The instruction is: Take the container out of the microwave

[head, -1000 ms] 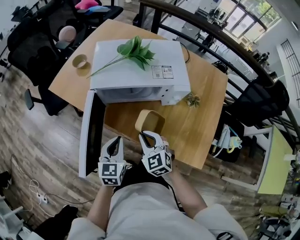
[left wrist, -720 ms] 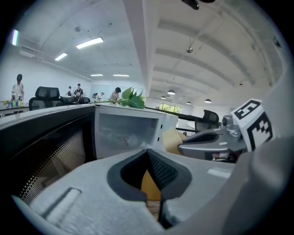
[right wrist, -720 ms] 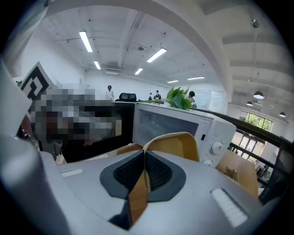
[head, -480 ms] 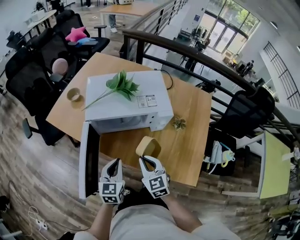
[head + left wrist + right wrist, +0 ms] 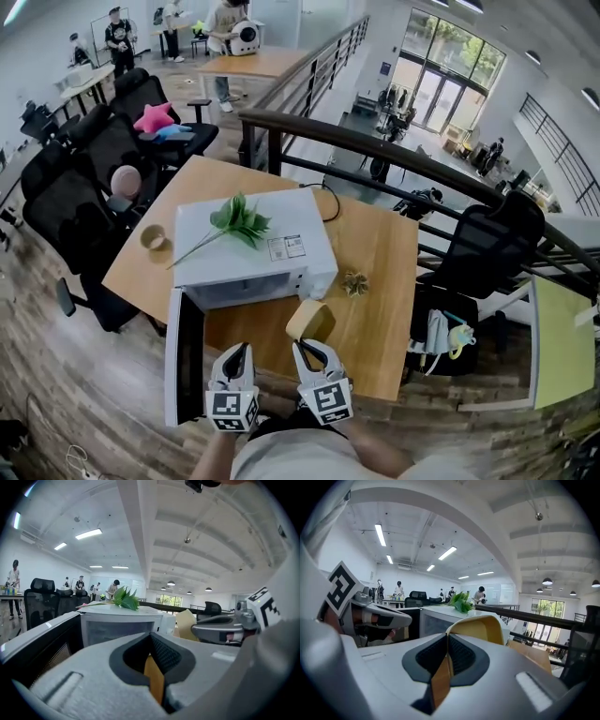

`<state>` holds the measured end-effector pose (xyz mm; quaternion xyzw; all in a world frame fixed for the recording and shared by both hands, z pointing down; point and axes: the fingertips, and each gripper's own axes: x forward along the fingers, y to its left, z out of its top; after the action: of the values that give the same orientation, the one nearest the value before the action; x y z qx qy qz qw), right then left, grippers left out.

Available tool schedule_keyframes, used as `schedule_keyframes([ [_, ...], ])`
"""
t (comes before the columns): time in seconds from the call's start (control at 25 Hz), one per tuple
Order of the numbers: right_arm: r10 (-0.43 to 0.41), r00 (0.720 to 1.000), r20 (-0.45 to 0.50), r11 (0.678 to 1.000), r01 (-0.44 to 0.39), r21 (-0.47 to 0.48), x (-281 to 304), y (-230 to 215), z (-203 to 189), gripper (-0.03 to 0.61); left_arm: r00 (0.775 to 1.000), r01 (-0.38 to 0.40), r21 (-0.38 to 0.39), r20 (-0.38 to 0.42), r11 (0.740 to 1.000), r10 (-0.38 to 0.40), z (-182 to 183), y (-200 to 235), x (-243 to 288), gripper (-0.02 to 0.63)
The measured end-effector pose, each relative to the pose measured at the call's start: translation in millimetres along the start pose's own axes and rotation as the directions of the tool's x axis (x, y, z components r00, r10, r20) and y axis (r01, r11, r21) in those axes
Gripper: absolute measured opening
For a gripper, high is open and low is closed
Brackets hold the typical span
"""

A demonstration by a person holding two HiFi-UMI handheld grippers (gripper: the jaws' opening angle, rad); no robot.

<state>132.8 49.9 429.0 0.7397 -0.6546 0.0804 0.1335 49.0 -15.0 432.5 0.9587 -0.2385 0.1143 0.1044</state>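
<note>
Container (image 5: 310, 319) is out of the microwave (image 5: 253, 248), just in front of the open cavity and above the wooden table (image 5: 375, 272); we cannot tell whether it touches the top. Right gripper (image 5: 307, 350) pinches its near wall, jaws closed on the thin rim. We judge an edge grip is used because the tub is too wide to span. Left gripper (image 5: 238, 352) sits just beside it, jaws together on nothing, with only a slit of table colour between them. We read it as idle, kept clear of the door (image 5: 185, 361), which stands swung out at left. Container: pale tan, thin-walled, rounded, open-topped, matte; likely paper or fibre, probably light. Microwave: white, boxy, smooth. A green leafy sprig (image 5: 239, 221) lies on its roof.
</note>
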Motion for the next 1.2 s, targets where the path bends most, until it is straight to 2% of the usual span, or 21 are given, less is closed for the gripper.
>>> schedule_keyframes([
  [0.28,-0.057,0.993,0.106,0.998,0.057,0.003,-16.8,-22.6,43.1,0.025,0.994,0.012,0.021,0.105,1.0,-0.014,50.3,-7.3,-4.5,0.003],
  [0.48,-0.059,0.984,0.166,0.998,0.063,-0.015,-24.0,-30.9,70.9,0.023,0.986,-0.004,0.032,0.168,0.999,-0.001,78.5,-9.1,-10.3,0.003],
  [0.92,-0.043,0.978,0.206,0.998,0.051,-0.031,-25.0,-30.0,91.5,0.023,0.979,-0.02,0.048,0.202,0.999,0.01,91.1,-12.5,-16.9,0.003],
  [1.2,-0.048,0.977,0.21,0.998,0.052,-0.017,-28.2,-31.9,89.6,0.023,0.978,-0.031,0.052,0.206,0.998,0.02,90.6,-14.4,-18.4,0.003],
])
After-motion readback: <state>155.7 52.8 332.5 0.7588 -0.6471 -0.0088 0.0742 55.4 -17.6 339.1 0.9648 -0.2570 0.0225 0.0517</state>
